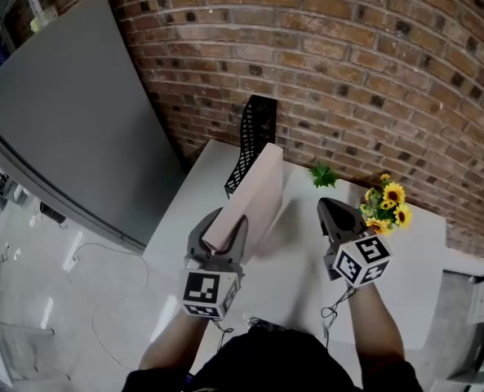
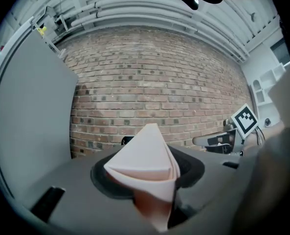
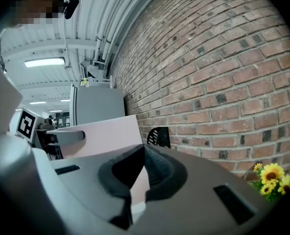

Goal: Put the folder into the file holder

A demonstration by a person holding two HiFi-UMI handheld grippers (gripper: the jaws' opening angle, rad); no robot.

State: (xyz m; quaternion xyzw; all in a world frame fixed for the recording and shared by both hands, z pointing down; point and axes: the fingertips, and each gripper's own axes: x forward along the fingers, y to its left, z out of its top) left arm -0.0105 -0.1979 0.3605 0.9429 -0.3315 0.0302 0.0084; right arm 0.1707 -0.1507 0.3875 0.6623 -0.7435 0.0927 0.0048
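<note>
A pale pink folder [image 1: 259,188] stands tilted above the white table [image 1: 421,268], its far end leaning toward the black mesh file holder [image 1: 255,137] at the table's back edge by the brick wall. My left gripper [image 1: 224,229] is shut on the folder's near end. In the left gripper view the folder [image 2: 145,161] sticks up between the jaws, and the file holder [image 2: 127,140] peeks out behind it. My right gripper [image 1: 330,211] hovers to the folder's right, shut and holding nothing. In the right gripper view, the folder [image 3: 100,136] and file holder [image 3: 159,137] lie beyond the closed jaws.
A pot of yellow sunflowers [image 1: 386,204] with a green leaf [image 1: 323,174] stands at the back right of the table. A large grey panel [image 1: 70,113] rises left of the table. The brick wall [image 1: 372,72] runs right behind the file holder.
</note>
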